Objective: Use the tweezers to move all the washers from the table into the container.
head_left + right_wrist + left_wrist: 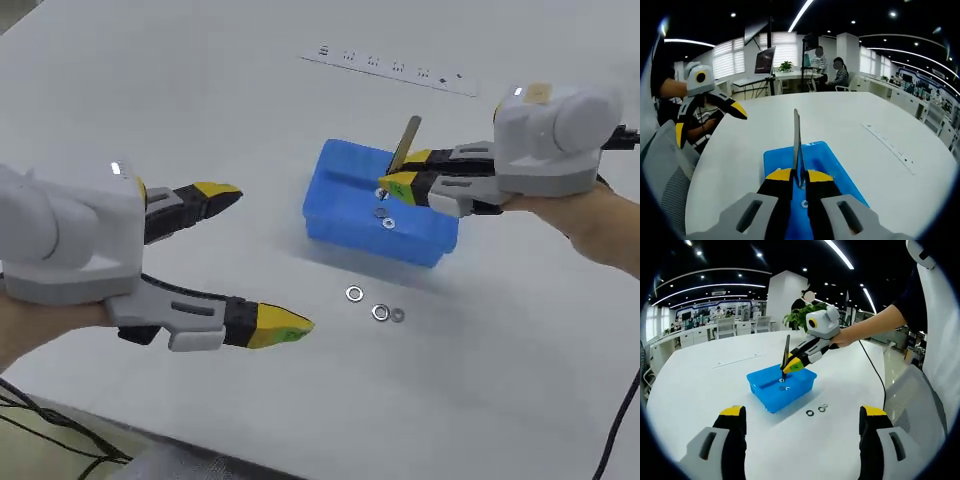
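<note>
While pinching tweezers (407, 140) near upright in right tool (400, 186), tips down in container (335, 225), prob. for a drop; 3 washers (380, 312) left on worktop (200, 100) nearby; left tool (258, 258) spread wide, idle, held clear.

The container (360, 238) is bright blue on a plain white table (200, 80). The washers (380, 313) beside it are shiny silver. The tweezers (406, 140) look dull grey-tan. The left gripper (265, 258) and the right gripper (392, 186) have pale grey-white bodies, black jaws and yellow tips with small green marks
</note>
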`<state>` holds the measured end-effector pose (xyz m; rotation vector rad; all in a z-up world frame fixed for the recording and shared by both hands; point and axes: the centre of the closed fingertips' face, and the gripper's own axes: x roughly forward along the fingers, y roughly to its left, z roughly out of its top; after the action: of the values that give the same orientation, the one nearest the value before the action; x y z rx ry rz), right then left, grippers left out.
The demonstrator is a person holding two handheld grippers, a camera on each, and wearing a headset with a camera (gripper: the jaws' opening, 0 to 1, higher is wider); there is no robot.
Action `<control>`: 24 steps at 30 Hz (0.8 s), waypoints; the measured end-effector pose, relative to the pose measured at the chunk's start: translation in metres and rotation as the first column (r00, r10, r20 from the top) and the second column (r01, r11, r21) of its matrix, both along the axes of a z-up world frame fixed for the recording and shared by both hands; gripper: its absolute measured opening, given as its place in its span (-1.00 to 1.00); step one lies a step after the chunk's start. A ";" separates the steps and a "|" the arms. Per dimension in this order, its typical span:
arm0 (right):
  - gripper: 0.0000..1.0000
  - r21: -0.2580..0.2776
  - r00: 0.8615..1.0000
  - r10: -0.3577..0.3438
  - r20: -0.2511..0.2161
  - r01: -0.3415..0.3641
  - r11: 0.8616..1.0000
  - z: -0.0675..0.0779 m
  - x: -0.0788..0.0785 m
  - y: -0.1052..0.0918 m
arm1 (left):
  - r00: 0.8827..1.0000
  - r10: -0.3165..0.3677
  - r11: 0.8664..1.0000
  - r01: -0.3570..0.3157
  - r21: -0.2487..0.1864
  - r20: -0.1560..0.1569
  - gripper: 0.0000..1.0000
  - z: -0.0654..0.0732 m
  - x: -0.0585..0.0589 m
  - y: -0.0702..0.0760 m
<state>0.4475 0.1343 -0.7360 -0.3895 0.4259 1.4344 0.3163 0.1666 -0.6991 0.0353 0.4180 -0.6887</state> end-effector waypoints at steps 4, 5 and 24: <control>-0.80 -0.067 0.999 0.017 0.047 -0.013 0.998 -0.020 0.000 0.003 | 1.000 0.002 1.000 -0.001 0.019 -0.022 0.92 -0.010 -0.003 0.002; -0.80 -0.076 0.999 0.015 0.052 -0.011 0.997 -0.023 0.000 0.003 | 1.000 0.004 1.000 -0.004 0.026 -0.023 0.90 -0.011 -0.003 0.002; -0.78 -0.067 0.999 -0.014 0.047 0.017 0.998 -0.021 -0.003 0.002 | 1.000 0.018 1.000 -0.017 0.021 -0.023 0.87 -0.005 -0.003 0.002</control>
<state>0.4449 0.1359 -0.7573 -0.4722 0.4391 1.3961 0.3133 0.1682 -0.7044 0.0434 0.4476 -0.6678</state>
